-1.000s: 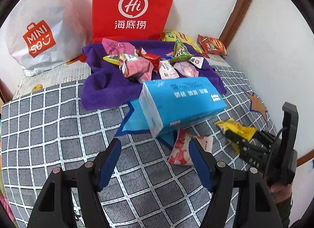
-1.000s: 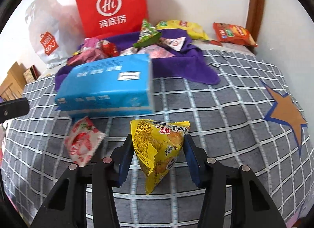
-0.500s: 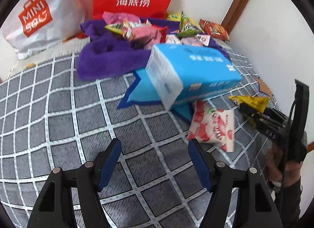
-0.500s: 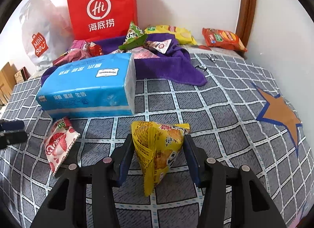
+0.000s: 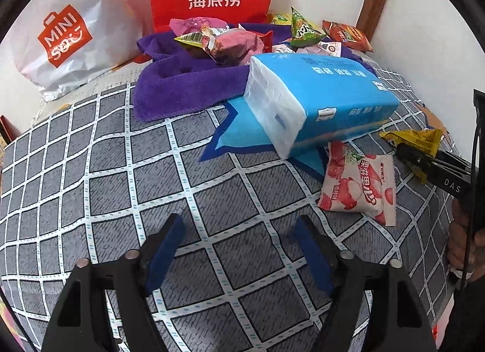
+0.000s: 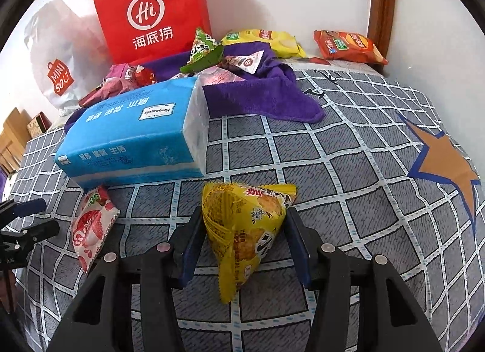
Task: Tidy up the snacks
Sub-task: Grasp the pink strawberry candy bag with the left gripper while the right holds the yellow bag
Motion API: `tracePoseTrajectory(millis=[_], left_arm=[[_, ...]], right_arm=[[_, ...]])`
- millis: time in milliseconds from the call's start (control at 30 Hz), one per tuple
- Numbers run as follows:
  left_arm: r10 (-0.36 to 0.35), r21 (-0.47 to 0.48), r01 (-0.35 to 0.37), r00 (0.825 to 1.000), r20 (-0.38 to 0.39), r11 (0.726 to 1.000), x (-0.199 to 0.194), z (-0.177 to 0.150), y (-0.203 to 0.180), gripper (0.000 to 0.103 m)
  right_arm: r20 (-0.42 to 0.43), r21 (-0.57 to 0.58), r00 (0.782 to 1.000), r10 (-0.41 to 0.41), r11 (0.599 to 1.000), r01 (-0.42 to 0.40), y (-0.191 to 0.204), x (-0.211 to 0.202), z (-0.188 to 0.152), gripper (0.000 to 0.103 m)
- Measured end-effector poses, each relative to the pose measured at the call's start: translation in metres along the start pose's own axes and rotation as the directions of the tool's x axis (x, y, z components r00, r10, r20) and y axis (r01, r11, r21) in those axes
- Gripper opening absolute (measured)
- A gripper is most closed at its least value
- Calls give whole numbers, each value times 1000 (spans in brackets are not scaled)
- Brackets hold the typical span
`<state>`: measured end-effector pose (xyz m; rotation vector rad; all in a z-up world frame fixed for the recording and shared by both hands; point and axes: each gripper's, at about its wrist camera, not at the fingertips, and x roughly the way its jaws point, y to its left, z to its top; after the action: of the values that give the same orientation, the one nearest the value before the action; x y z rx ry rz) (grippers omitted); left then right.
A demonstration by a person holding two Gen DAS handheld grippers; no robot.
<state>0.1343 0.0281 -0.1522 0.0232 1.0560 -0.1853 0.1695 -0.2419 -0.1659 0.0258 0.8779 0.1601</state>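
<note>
The left gripper point(image 5: 238, 235) has just been opening; its jaws stand apart over bare grey checked bedspread point(image 5: 91, 170), nothing between them. Just right lies a red-and-white strawberry snack packet point(image 5: 359, 185), touching the blue plastic-wrapped tissue pack point(image 5: 327, 94). The right gripper point(image 6: 242, 230) is clamped on a yellow triangular snack packet point(image 6: 245, 224), near the bed's right edge

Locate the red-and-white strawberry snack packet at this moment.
The strawberry snack packet lies flat on the checked cloth, just in front of the blue tissue pack, right of centre in the left wrist view.
</note>
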Motion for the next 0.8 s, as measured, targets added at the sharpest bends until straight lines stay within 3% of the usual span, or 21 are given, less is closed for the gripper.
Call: tracePoseTrajectory(millis=[67, 400, 600, 800], left_arm=[[-7, 1, 7, 1000, 0, 1000, 1, 0, 0, 82], [-36, -41, 37, 999, 27, 998, -1, -2, 5, 82], [-210, -111, 215, 976, 57, 970, -12, -10, 3, 83], [-140, -20, 141, 988, 66, 990, -17, 8, -43, 83]], right_arm=[[-2, 1, 1000, 3, 1000, -3, -1, 1, 0, 52], [-6, -18, 1000, -16, 1000, 16, 3, 3, -1, 53], [-3, -17, 1000, -14, 1000, 14, 2, 4, -1, 53], [8, -29, 1000, 6, 1000, -6, 2, 7, -1, 51]])
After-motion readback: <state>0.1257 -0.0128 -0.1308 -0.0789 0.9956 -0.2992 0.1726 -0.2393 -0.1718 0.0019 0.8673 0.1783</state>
